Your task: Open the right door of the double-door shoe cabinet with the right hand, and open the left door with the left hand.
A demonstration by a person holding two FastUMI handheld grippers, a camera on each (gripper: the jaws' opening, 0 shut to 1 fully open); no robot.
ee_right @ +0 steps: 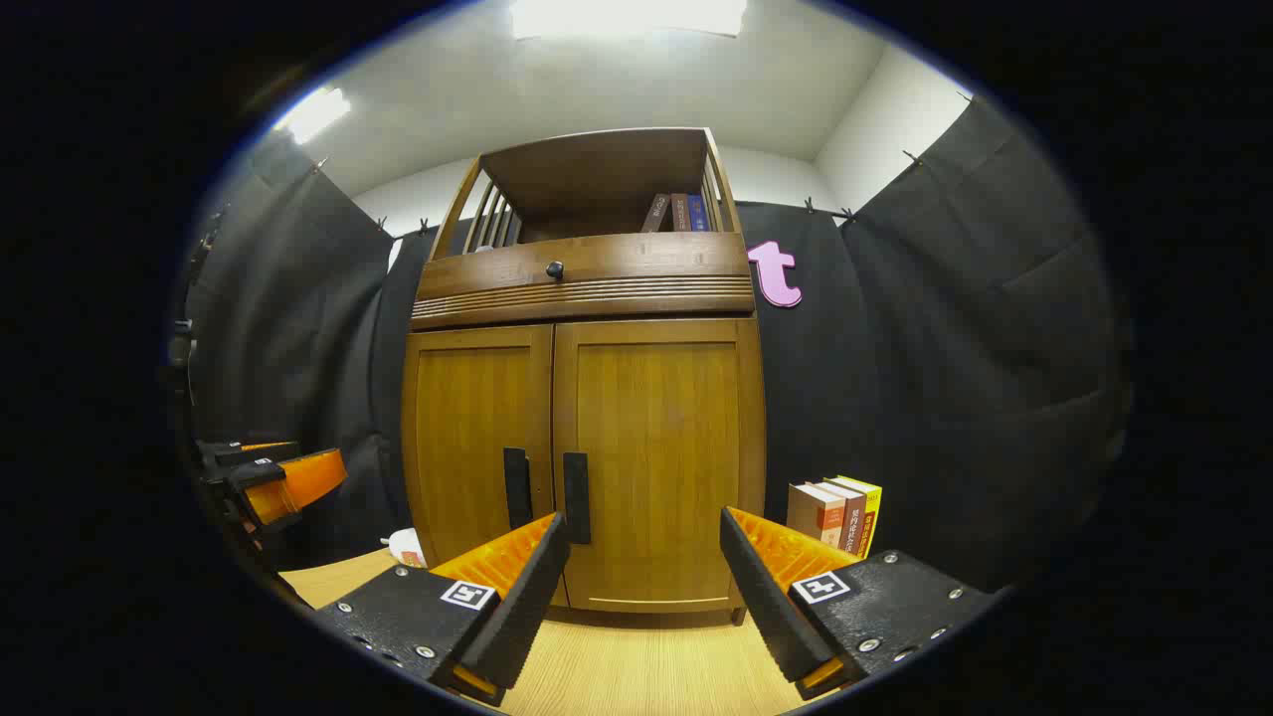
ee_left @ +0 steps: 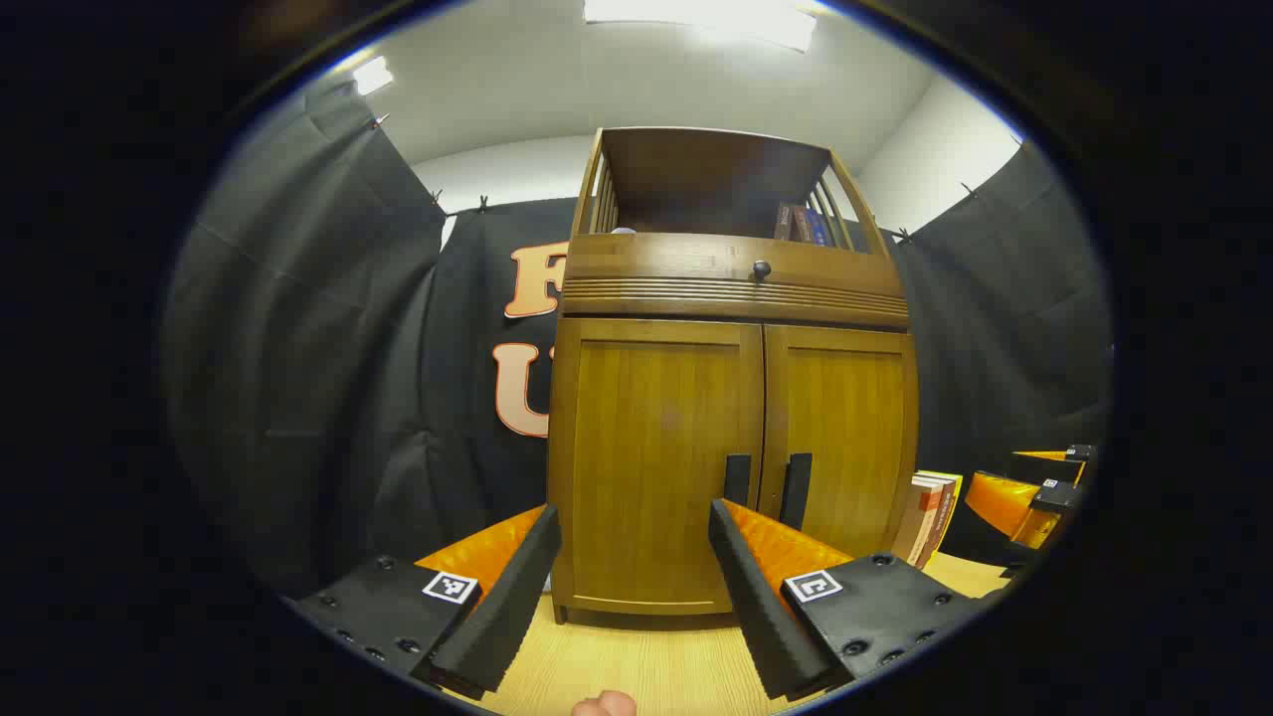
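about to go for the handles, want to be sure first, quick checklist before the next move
1. Both doors shut: right door and left door closed, ok.
2. Right handle unobstructed: ok.
3. Left handle unobstructed: ok.
4. Right gripper open: ok, but not at its handle yet.
5. Left gripper open: ok, short of the cabinet.
6. Books outside the right door's swing: cannot tell.

bare tabletop (ee_right: 636, 666) before shut doors (ee_right: 656, 457), books (ee_right: 835, 517) seemingly beside
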